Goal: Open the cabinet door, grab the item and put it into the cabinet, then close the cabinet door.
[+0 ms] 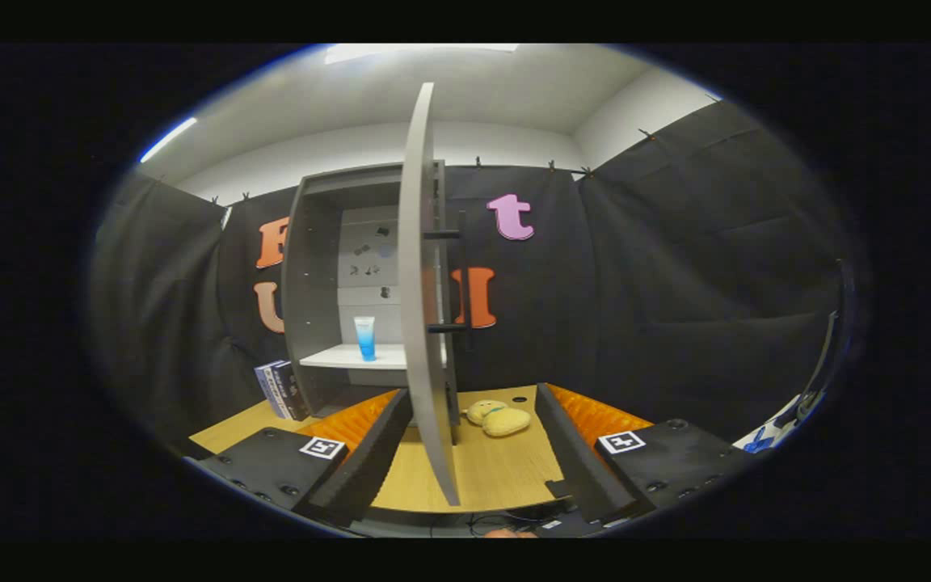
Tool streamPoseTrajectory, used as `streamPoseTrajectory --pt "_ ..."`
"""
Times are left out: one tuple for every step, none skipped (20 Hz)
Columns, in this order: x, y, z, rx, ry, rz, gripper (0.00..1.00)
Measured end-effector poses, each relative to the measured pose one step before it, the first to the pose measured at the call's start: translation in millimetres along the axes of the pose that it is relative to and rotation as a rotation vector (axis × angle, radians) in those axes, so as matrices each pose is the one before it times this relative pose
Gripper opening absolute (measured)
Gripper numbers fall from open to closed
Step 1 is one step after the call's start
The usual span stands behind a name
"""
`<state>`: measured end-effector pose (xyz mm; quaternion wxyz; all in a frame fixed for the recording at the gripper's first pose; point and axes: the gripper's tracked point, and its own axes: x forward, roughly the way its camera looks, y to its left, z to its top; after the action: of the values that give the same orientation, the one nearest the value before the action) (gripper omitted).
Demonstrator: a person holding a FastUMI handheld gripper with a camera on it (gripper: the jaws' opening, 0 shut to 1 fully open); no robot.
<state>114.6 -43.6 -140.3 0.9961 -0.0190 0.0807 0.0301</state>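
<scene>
A grey cabinet (316, 283) stands on the wooden table (506, 477), just beyond my fingers. Its door (421, 307) is swung wide open and shows edge-on, reaching toward me between my two fingers. A black handle (459, 275) sticks out on the door's right face. On the cabinet's white shelf (336, 357) stands a blue and white tube (365, 338), upright. My gripper (473, 440) is open, one finger on each side of the door's lower edge, and neither finger presses on it.
A yellow plush toy (499, 418) lies on the table right of the door, ahead of my right finger. A book (278, 390) leans against the cabinet's left side. Black cloth walls close in the booth behind and to the right.
</scene>
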Motion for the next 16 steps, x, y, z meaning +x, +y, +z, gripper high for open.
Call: streamPoseTrajectory --pt "3.47 -7.96 -2.52 0.00121 0.00846 -0.0064 0.99" --pt "2.42 -6.4 -3.0 0.00217 0.00621 -0.00376 0.99" --pt "6.52 -3.44 -2.78 0.00126 0.00637 -0.00258 0.99" --pt "4.99 -3.69 -3.47 0.0028 0.00541 -0.00078 0.98" --pt "5.83 -3.79 -2.1 0.00658 0.00303 0.00086 0.98" --pt "5.32 -2.03 -1.46 0.00684 0.00183 -0.00002 0.98" --pt "4.42 -2.28 -1.77 0.00459 0.00174 0.00059 0.98" --pt "4.06 -1.23 -2.1 0.00102 0.00053 0.00073 0.98" --pt "2.91 -0.68 -0.47 -0.00322 0.00564 0.00012 0.98" --pt "1.46 -1.44 -0.14 -0.00302 0.00702 0.00164 0.98" --pt "2.05 -0.7 -1.11 -0.00132 0.00595 0.00225 0.98" --pt "0.61 -0.02 0.29 -0.00074 0.00384 0.00383 0.98" --pt "1.16 3.12 -0.04 0.0 0.00246 0.00767 0.98" --pt "0.61 3.45 0.44 -0.00004 0.00121 0.00678 0.98" --pt "2.2 3.58 -0.27 -0.00133 0.00023 0.0057 0.98" --pt "0.67 2.46 -0.92 -0.00178 0.00213 0.00473 0.98"
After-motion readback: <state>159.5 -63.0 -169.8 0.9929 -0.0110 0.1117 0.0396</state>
